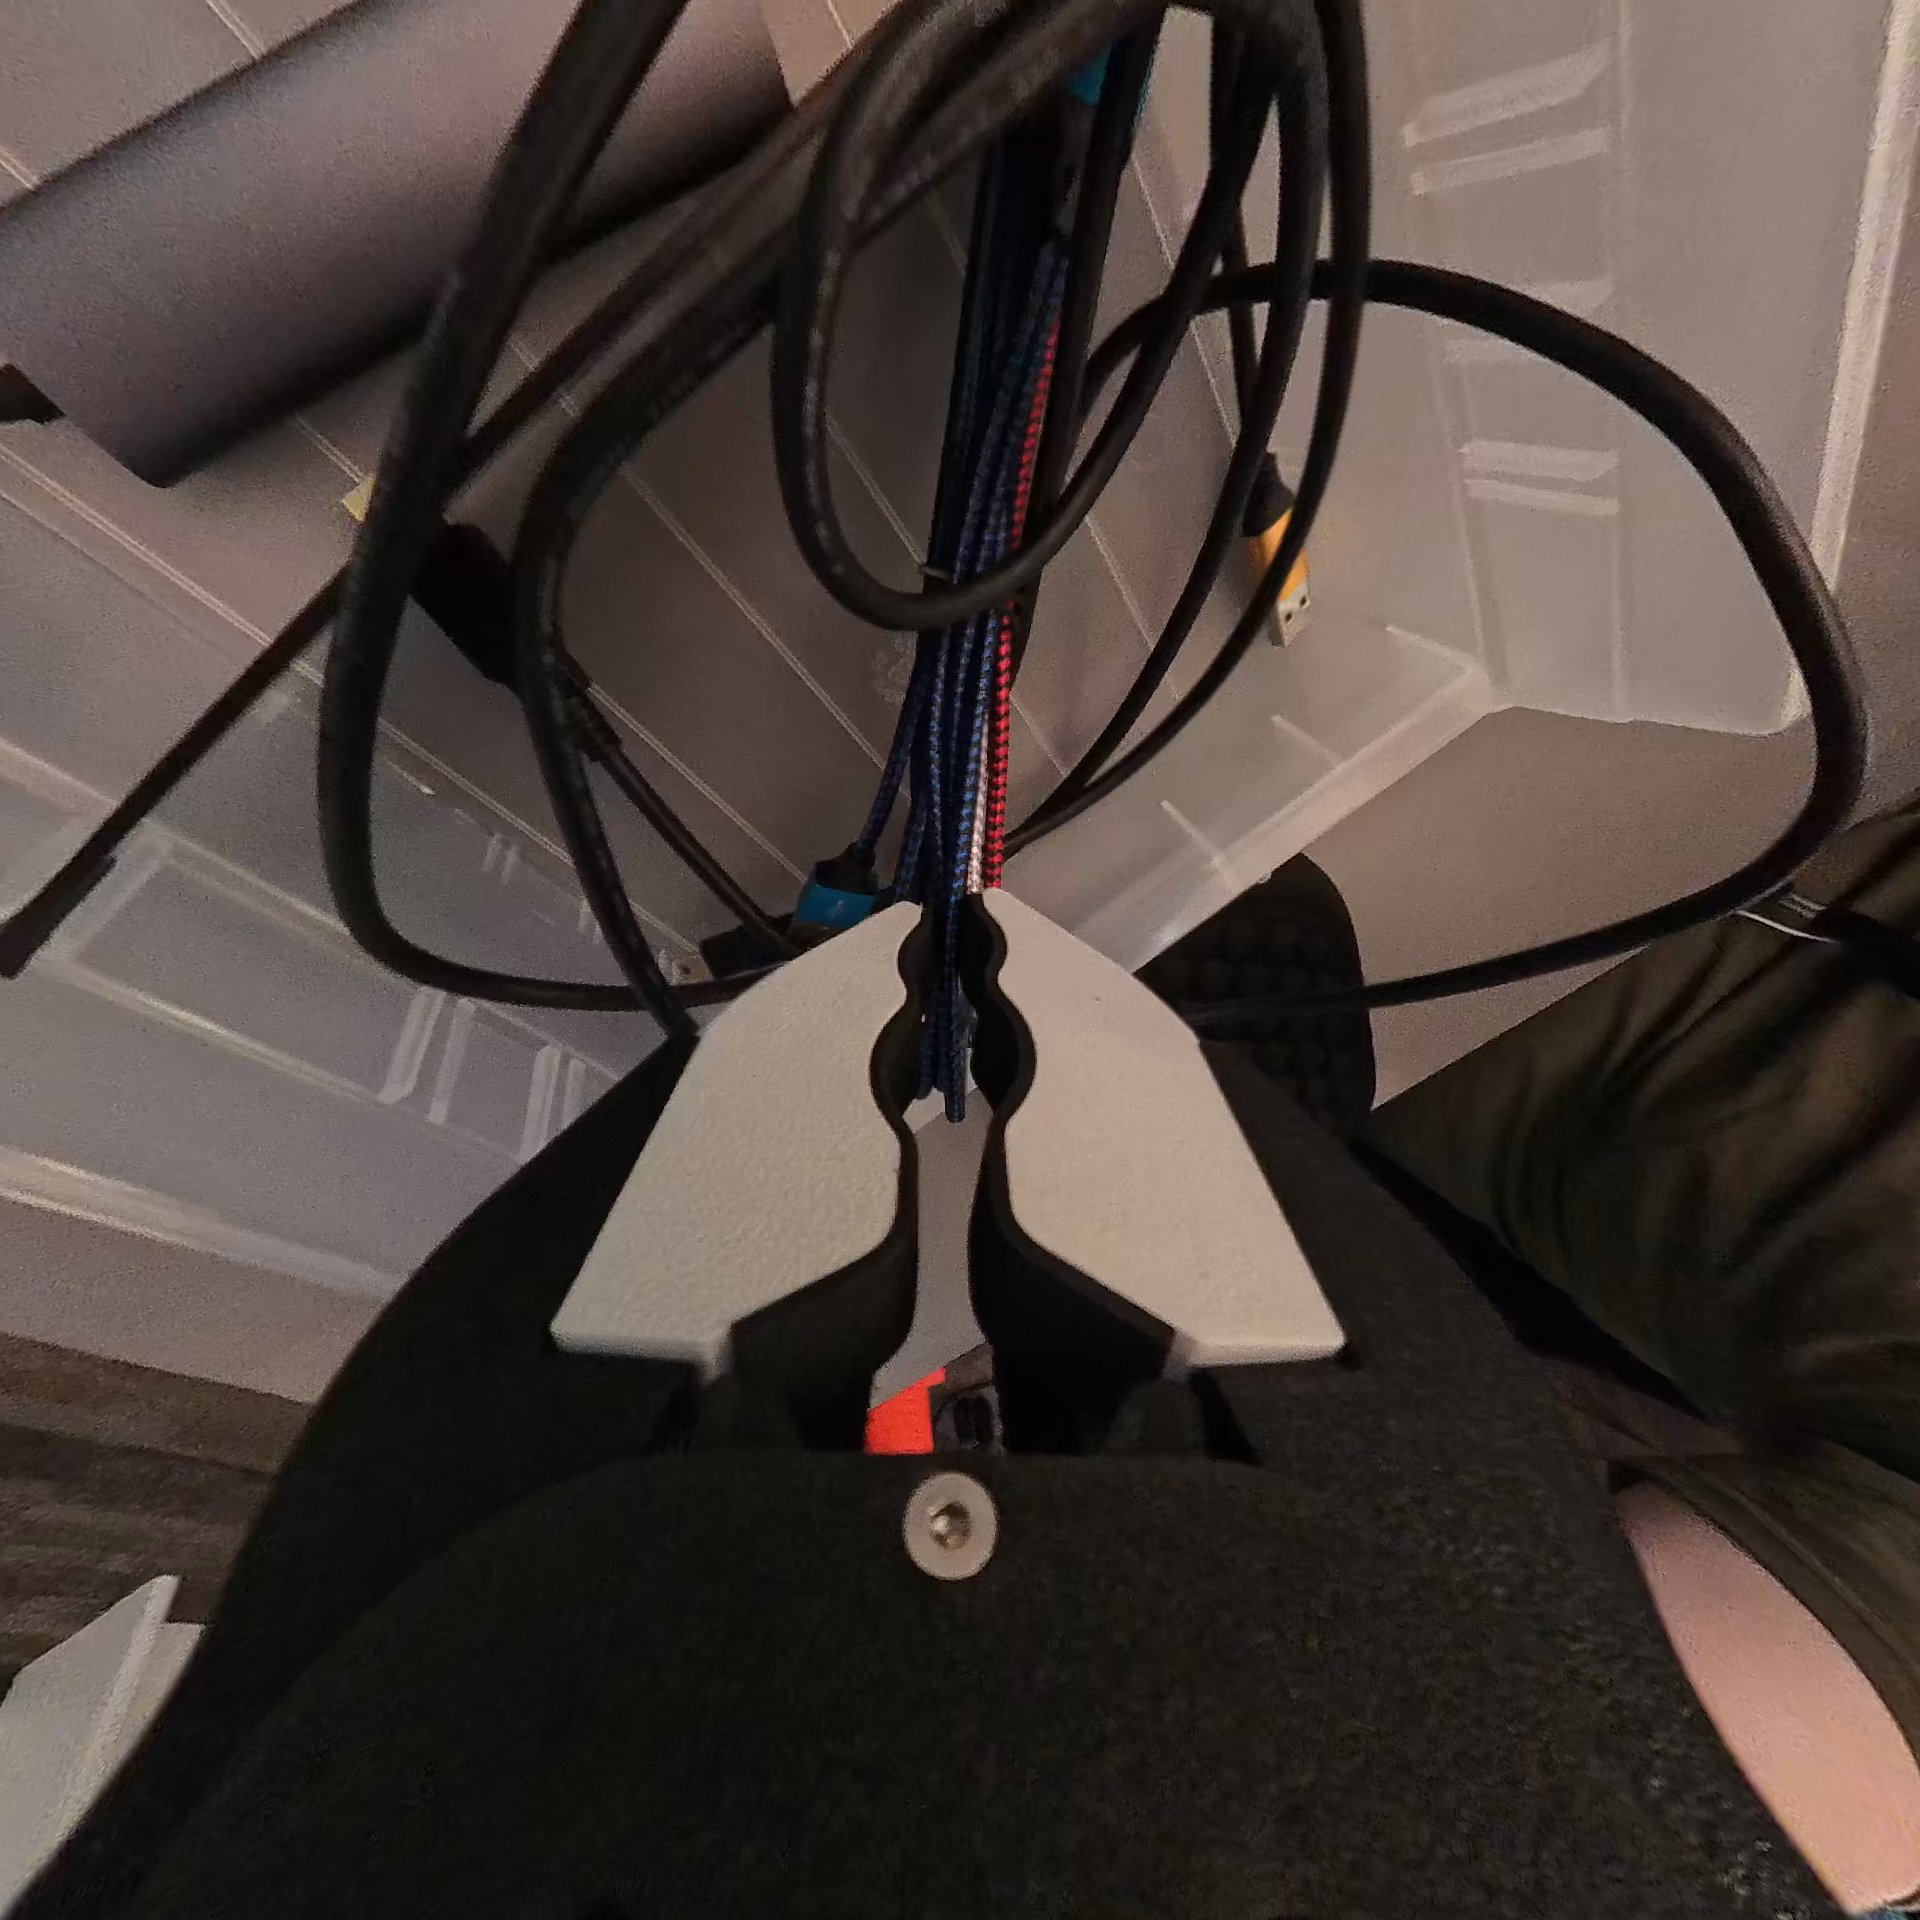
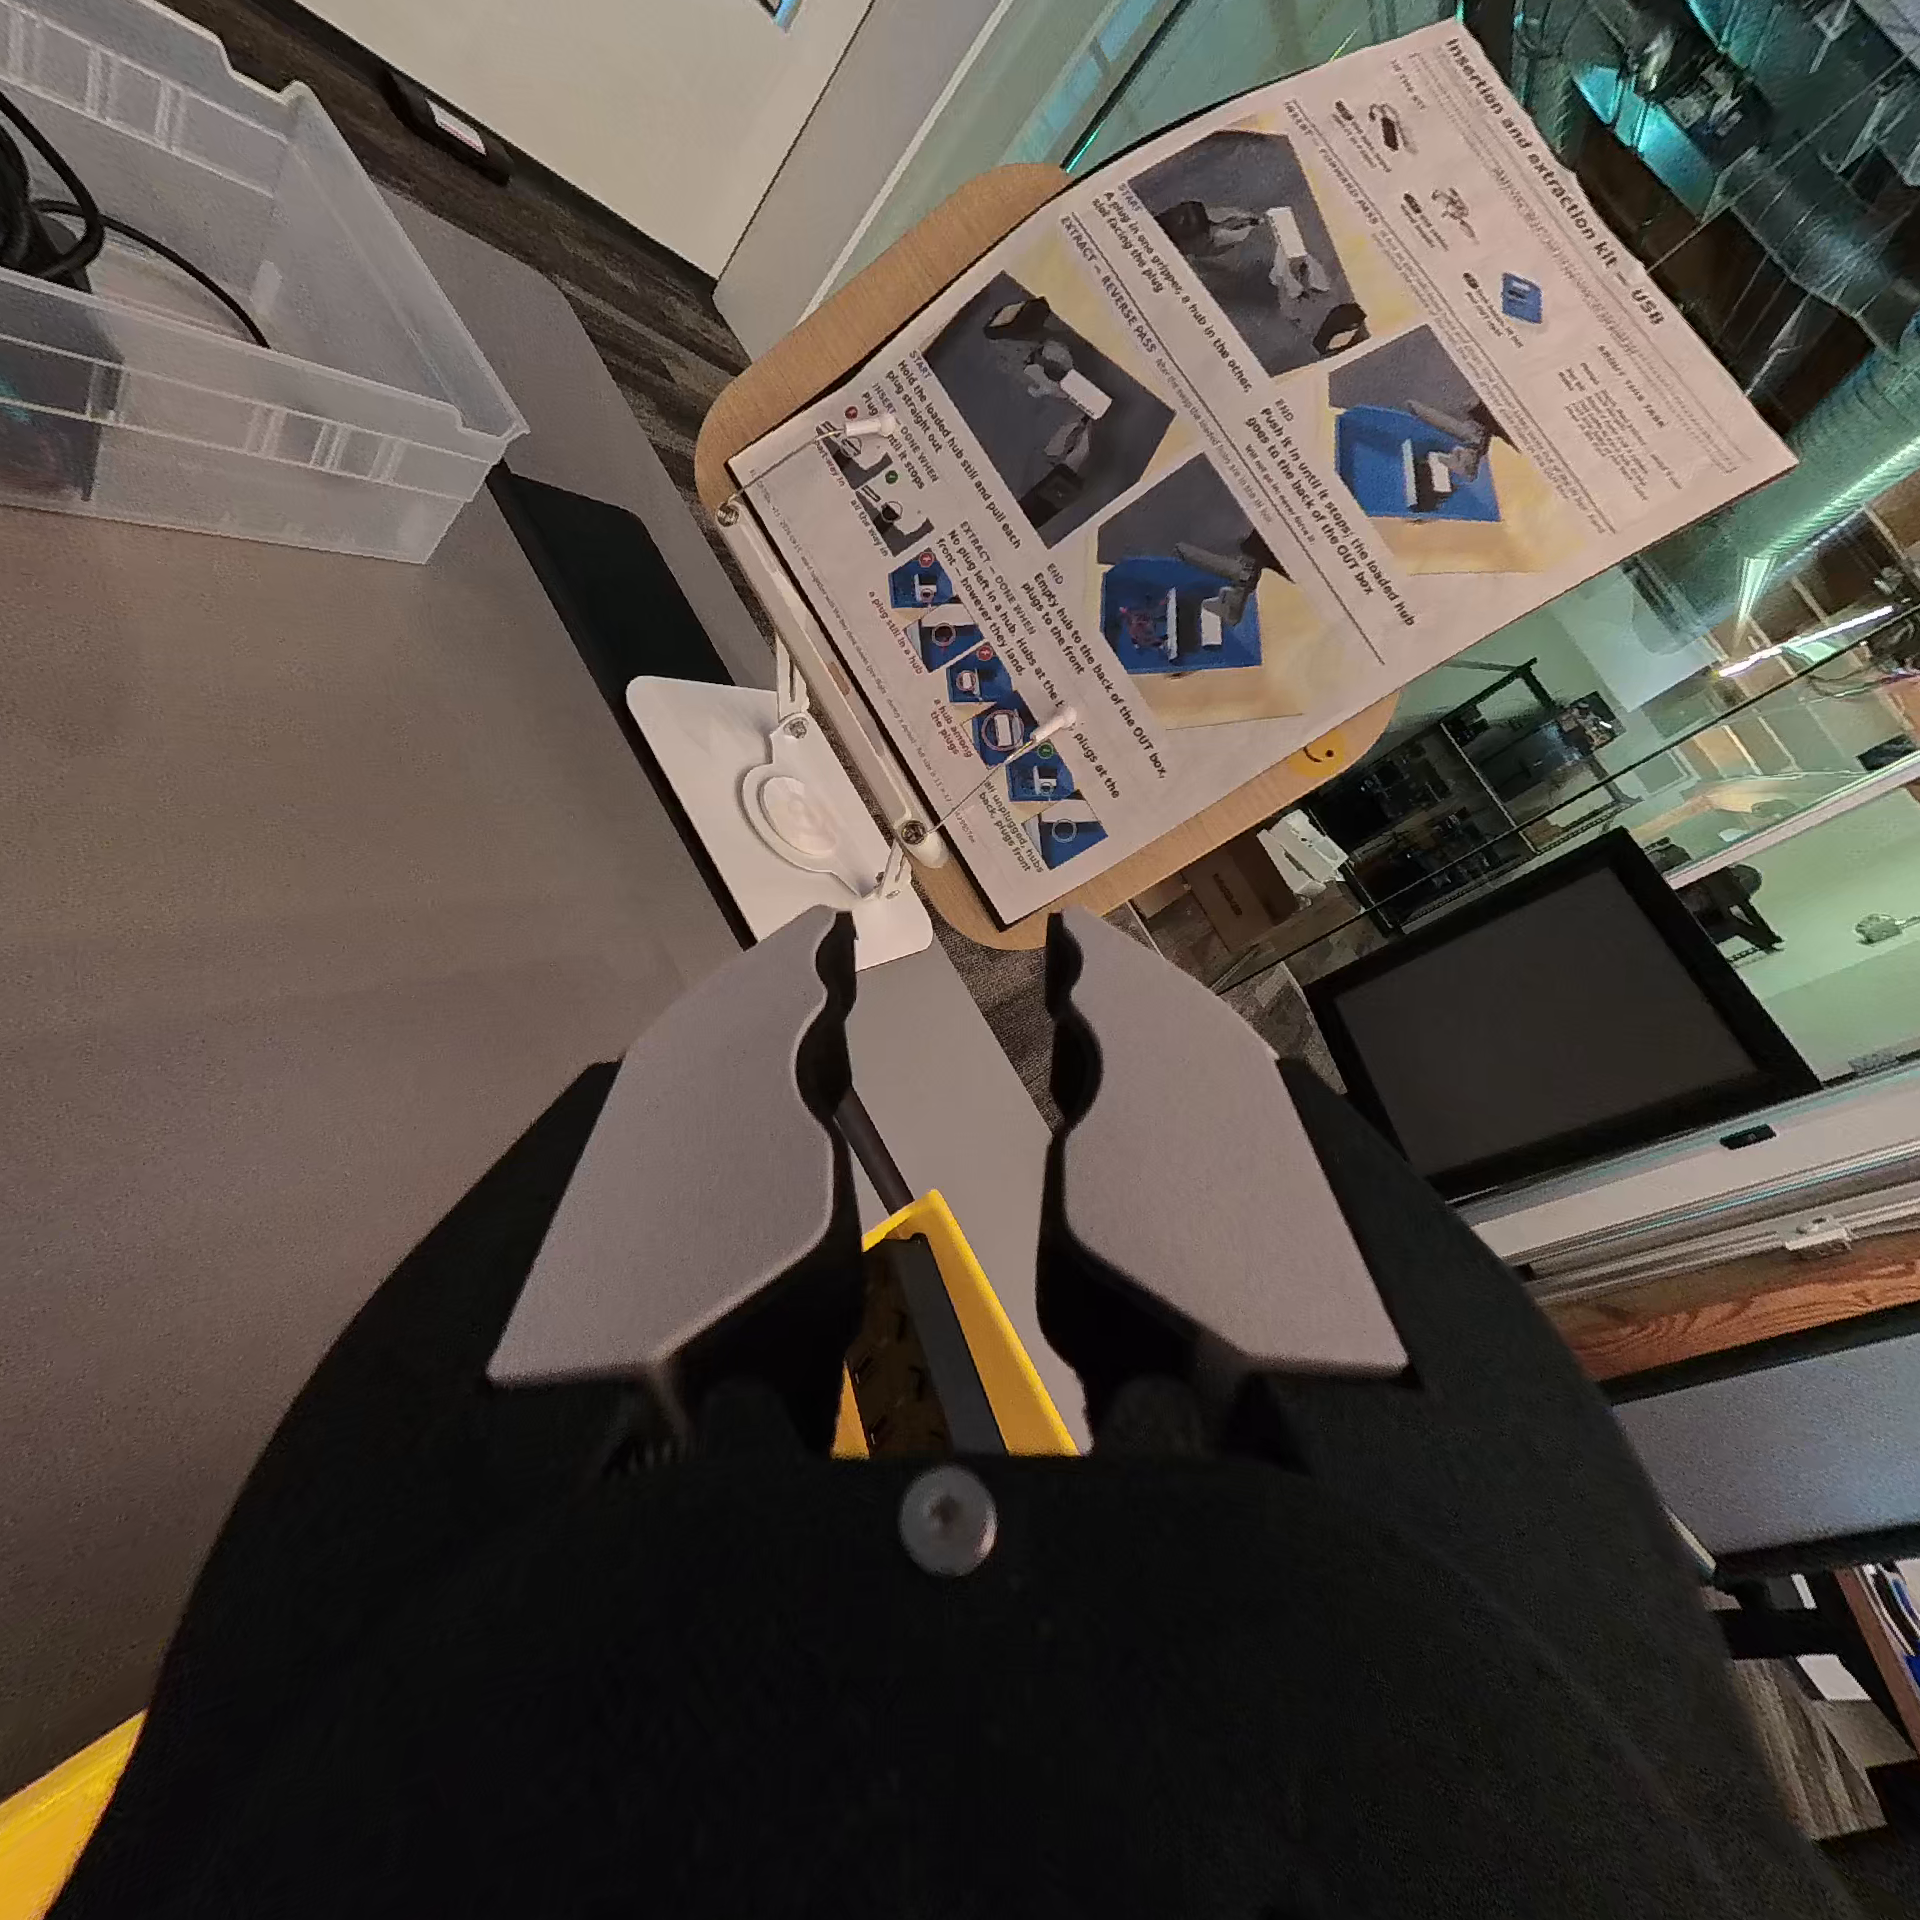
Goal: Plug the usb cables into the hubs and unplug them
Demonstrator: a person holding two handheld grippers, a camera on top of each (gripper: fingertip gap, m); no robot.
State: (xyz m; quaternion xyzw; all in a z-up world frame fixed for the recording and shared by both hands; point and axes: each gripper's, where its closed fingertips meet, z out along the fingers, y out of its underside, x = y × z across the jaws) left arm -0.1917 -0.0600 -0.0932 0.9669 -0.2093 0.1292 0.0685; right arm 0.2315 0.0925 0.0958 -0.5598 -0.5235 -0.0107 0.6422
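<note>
Braided blue and red usb cables (image 1: 961, 790), clenched in left tool (image 1: 954, 925) amid black rubber cable loops (image 1: 1621, 416), above clear plastic bin (image 1: 1299, 790). Soft, light, tangle-prone; better gripped at stiff blue plug (image 1: 831, 899). Right tool (image 2: 940, 945) released, empty, over grey table (image 2: 260, 831). Hub not clearly visible.

A grey table (image 2: 260, 831) carries a clear plastic bin (image 2: 260, 343) at its far left. A white stand base (image 2: 727, 758) sits near its right edge, holding a wooden board.
</note>
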